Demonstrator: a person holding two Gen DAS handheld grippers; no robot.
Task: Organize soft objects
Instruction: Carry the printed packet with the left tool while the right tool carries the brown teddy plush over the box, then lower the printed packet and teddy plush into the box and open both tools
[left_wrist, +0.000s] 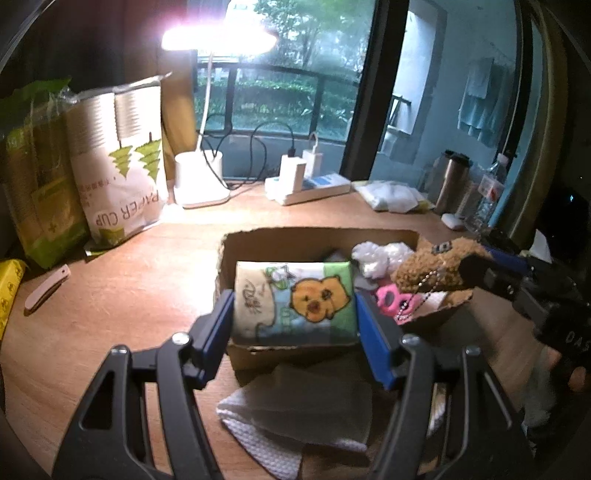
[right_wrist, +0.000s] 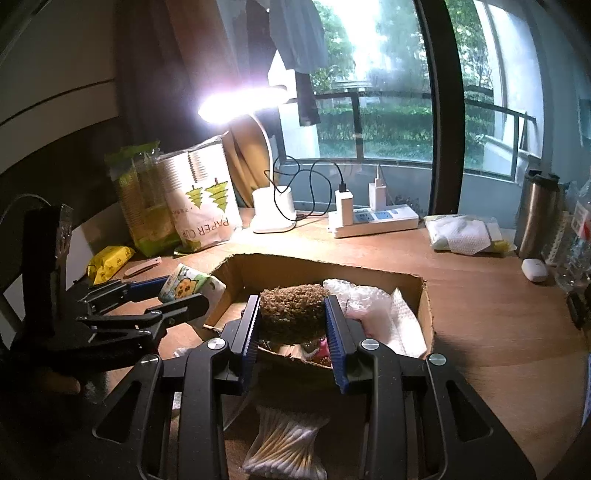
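Note:
My left gripper (left_wrist: 293, 308) is shut on a tissue pack (left_wrist: 295, 291) printed with an orange bear, its blue pads pressing both ends. The pack hangs over the near left corner of an open cardboard box (left_wrist: 317, 240). My right gripper (right_wrist: 292, 306) is shut on a brown plush toy (right_wrist: 291, 321) above the box (right_wrist: 325, 266). A pink charm (left_wrist: 391, 301) on a bead chain dangles from the plush toy (left_wrist: 432, 269). The right wrist view shows the left gripper (right_wrist: 181, 293) with the tissue pack (right_wrist: 188, 286) at the box's left edge. Bubble wrap (right_wrist: 351, 295) and a white paper towel (right_wrist: 402, 325) lie inside.
A bag of cotton swabs (right_wrist: 284, 446) and a white cloth (left_wrist: 295, 417) lie on the wooden desk in front of the box. At the back stand paper cup bags (left_wrist: 122, 166), a lit lamp (left_wrist: 199, 181), a power strip (left_wrist: 314, 188) and a steel flask (right_wrist: 539, 214).

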